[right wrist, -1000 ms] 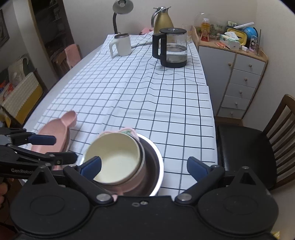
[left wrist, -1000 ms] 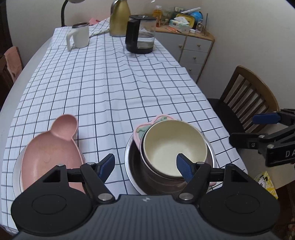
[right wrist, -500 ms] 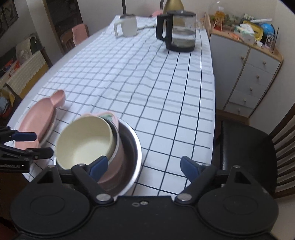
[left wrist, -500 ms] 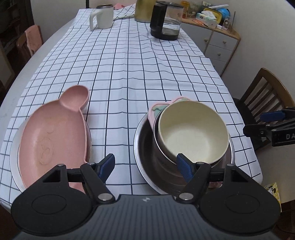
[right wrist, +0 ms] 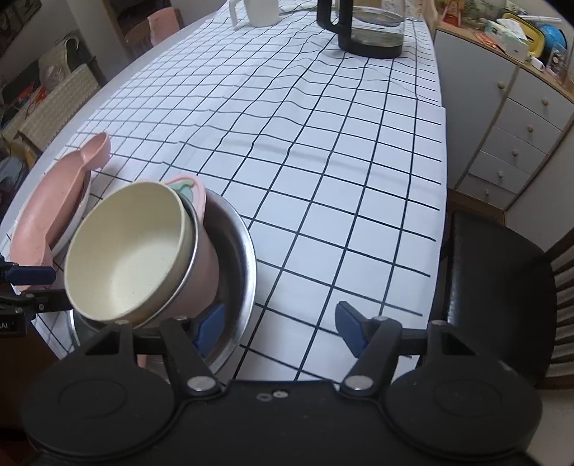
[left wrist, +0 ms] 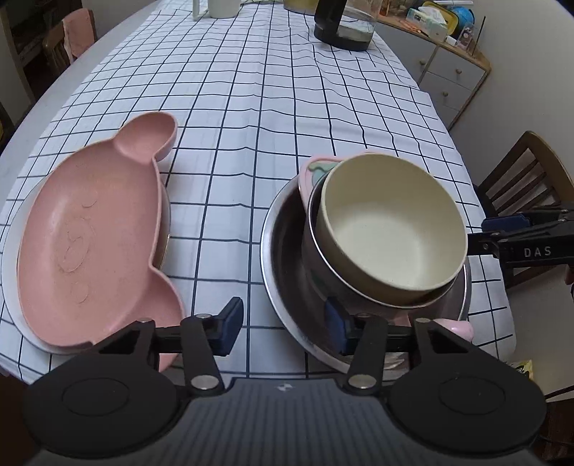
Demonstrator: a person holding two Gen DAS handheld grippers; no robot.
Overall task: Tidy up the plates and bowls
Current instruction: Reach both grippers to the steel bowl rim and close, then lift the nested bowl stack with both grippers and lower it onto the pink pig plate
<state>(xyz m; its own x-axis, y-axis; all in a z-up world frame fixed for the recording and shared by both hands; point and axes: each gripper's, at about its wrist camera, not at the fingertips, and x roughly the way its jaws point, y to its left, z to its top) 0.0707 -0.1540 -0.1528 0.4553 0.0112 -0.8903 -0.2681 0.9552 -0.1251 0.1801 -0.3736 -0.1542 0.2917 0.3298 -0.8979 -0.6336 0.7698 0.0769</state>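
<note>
Straddling the steel bowl's [left wrist: 283, 258] near rim, the left gripper [left wrist: 283, 324] and right gripper [right wrist: 280, 328] have just been closing, seemingly not yet pressing. Cream bowl [left wrist: 391, 229] is nested inside; pink plate [left wrist: 89, 243] left of it awaits stacking.

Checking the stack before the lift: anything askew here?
Yes. The cream bowl and the cup under it lean inside the steel bowl, not nested flat. The pink plate lies flat on a white plate.

A checked tablecloth [left wrist: 272, 118] covers the table [left wrist: 46, 93], bearing a steel bowl [left wrist: 283, 251], white plate [left wrist: 10, 265] and kettle [right wrist: 362, 32].
</note>
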